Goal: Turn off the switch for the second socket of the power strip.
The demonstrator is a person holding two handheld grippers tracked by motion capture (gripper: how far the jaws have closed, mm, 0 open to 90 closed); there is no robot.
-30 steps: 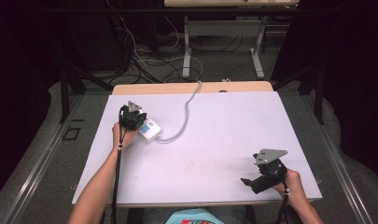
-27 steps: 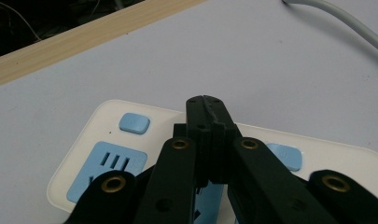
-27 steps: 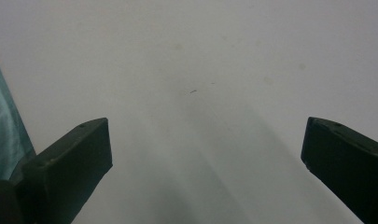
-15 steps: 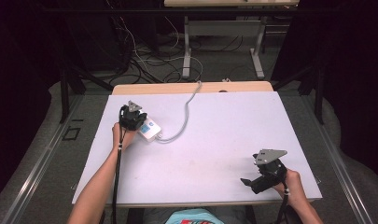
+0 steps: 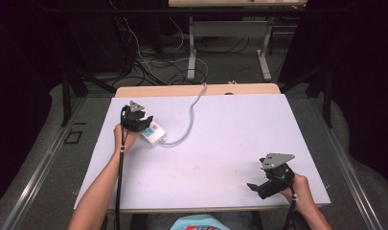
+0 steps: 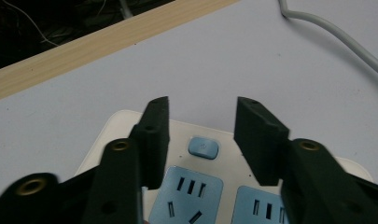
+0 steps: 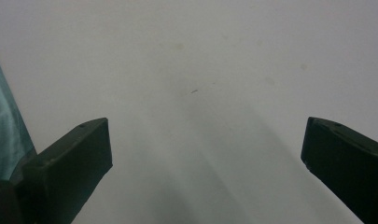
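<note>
A white power strip (image 5: 153,135) with blue sockets lies at the table's left, and its grey cable (image 5: 189,120) runs to the far edge. My left gripper (image 5: 143,125) hovers right over the strip's end. In the left gripper view its jaws have just been opening and now stand apart (image 6: 203,105) above the strip (image 6: 228,161). The small blue switch button (image 6: 203,147) shows in the gap below them, and neither pad presses on anything. My right gripper (image 5: 254,186) rests near the table's front right, its jaws wide open (image 7: 205,140) over bare table.
The white table top (image 5: 230,134) has a wooden strip (image 5: 196,90) along its far edge. The cable (image 6: 336,37) curves across the surface beyond the strip. A teal sleeve edge (image 7: 2,135) shows at the left of the right gripper view. Desks and cables stand on the floor behind.
</note>
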